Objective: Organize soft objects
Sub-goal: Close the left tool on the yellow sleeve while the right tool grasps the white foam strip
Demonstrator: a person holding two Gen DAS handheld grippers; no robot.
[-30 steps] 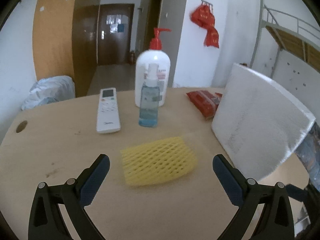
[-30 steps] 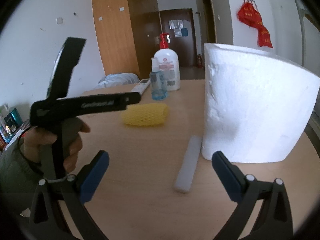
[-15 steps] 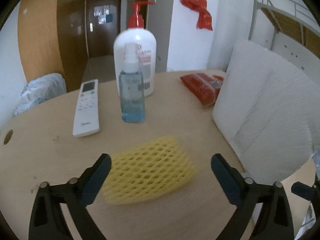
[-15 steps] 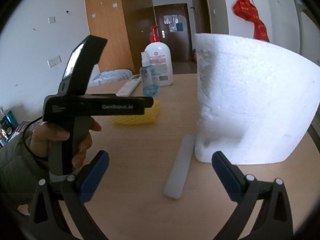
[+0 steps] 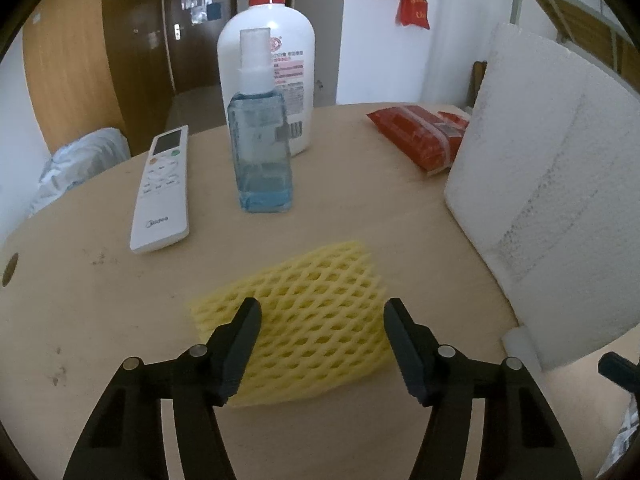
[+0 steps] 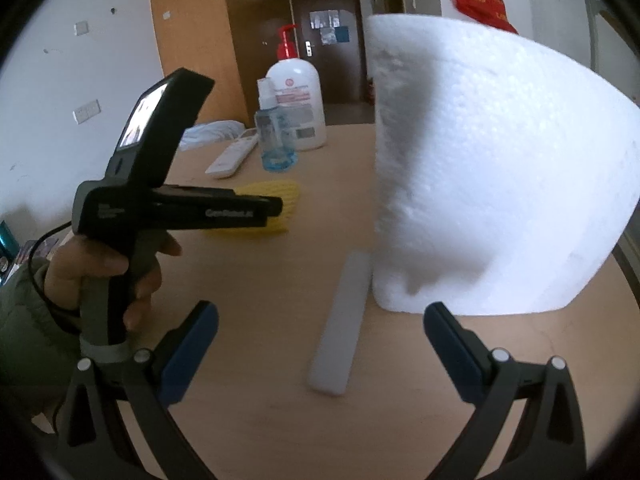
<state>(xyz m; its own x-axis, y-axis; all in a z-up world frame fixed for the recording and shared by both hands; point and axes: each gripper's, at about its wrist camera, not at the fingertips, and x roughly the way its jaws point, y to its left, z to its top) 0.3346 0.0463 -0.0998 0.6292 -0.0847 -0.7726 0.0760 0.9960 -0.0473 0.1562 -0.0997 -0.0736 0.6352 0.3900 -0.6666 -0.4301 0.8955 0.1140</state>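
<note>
Left gripper [image 5: 320, 334] fingers closing, yellow foam net [image 5: 296, 320] between them on worktop [image 5: 120, 300], not yet pinched. Advice: squeeze gently, centre grip, then lift. Right gripper [image 6: 320, 340] fingers spread, empty, foam strip [image 6: 340, 324] between.

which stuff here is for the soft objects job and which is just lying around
For the job: yellow foam net, between the closing left gripper; white foam block; foam strip.

Lying about: remote, spray bottle, pump bottle, red packet.
</note>
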